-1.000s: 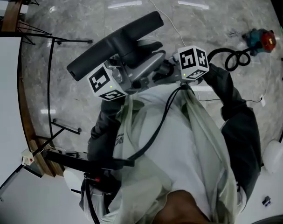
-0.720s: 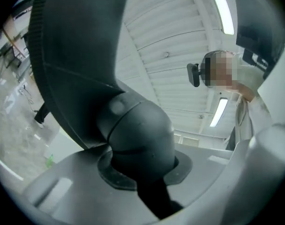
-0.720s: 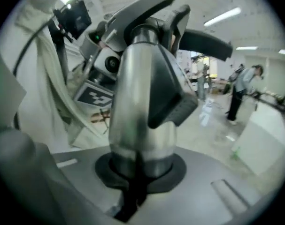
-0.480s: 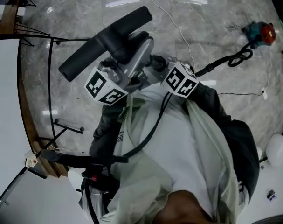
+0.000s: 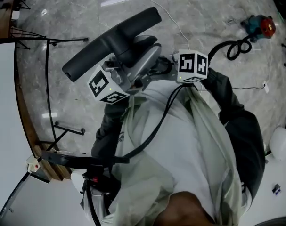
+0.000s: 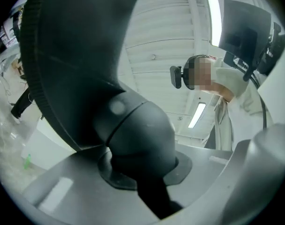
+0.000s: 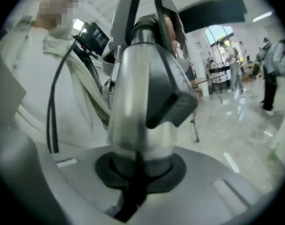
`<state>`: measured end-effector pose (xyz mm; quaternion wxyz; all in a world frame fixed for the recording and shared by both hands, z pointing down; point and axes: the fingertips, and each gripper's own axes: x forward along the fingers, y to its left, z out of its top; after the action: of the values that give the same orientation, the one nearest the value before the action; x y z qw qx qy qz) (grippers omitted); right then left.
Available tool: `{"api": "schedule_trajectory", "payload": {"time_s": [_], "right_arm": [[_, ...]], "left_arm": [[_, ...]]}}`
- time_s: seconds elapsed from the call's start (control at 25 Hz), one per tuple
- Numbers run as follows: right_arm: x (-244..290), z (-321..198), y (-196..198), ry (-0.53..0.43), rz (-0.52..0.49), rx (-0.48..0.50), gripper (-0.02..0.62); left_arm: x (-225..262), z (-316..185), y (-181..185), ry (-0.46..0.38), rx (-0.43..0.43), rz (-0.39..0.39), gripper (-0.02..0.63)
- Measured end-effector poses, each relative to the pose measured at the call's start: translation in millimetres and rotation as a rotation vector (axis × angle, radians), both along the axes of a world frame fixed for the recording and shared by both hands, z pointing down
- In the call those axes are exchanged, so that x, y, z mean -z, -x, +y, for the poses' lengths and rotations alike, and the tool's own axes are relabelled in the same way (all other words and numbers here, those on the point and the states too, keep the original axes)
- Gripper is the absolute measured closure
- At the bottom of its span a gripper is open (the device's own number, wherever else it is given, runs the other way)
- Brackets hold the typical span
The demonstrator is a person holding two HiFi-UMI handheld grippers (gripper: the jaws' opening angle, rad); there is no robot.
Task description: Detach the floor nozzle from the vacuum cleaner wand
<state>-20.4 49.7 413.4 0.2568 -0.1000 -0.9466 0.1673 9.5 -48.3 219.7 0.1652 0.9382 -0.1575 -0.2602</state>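
I hold the dark floor nozzle [image 5: 112, 36] up in front of my chest in the head view. Its rounded dark neck [image 6: 133, 135] sits between the jaws of my left gripper [image 6: 142, 172], which is shut on it, and the nozzle head [image 6: 72, 55] fills the left gripper view's left side. My right gripper [image 7: 140, 172] is shut on the silver wand tube [image 7: 137, 102], which carries a dark latch piece [image 7: 173, 102]. In the head view the two marker cubes flank the silver part [image 5: 143, 65]: left gripper [image 5: 117, 79], right gripper [image 5: 180, 67]. Where tube and neck meet is hidden.
On the marble floor lie a red and teal tool [image 5: 260, 27], a coiled black cable [image 5: 234, 51] and a thin white cord [image 5: 175, 22]. Black stands [image 5: 53, 79] and a white table [image 5: 4, 102] are at the left. People [image 7: 269, 74] stand far off.
Half a second ago the right gripper's cube sat lower and tilted; it has swung back up and to the right. The nozzle and left gripper barely shifted, and both grips hold.
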Motion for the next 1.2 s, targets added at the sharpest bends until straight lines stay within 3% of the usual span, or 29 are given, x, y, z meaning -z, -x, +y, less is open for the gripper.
{"api": "schedule_trajectory", "payload": {"time_s": [0.2,0.32,0.44,0.52,0.6,0.68,0.72,0.84,1.08,1.2], "right_arm": [[-12,-52,7,-0.332,0.150,-0.477,0.558],[-12,-70,0,-0.433,0.189,-0.629,0.558],[-8,-61,5,-0.409,0.135,-0.536,0.558],[-2,-33,13,-0.304,0.052,-0.352,0.557],[9,0,13,-0.147,-0.031,-0.107,0.557],[15,16,6,-0.026,-0.069,0.062,0.557],[14,15,3,0.005,-0.071,0.082,0.557],[5,-2,8,-0.030,-0.043,-0.059,0.558],[-12,-66,10,-0.383,0.134,-0.556,0.558],[-16,-79,5,-0.452,0.202,-0.629,0.558]], "left_arm": [[-9,-19,12,0.079,0.157,-0.092,0.537],[-7,-22,7,0.054,0.153,-0.115,0.537],[4,-9,2,-0.041,0.057,-0.096,0.535],[13,14,1,-0.124,-0.071,-0.055,0.534],[18,36,0,-0.184,-0.211,-0.009,0.535],[20,37,-4,-0.192,-0.254,0.020,0.534],[19,32,-6,-0.178,-0.242,0.027,0.535],[13,14,-5,-0.111,-0.161,0.008,0.535],[-4,-20,9,0.010,0.092,-0.096,0.537],[-7,-28,17,0.030,0.135,-0.089,0.536]]}}
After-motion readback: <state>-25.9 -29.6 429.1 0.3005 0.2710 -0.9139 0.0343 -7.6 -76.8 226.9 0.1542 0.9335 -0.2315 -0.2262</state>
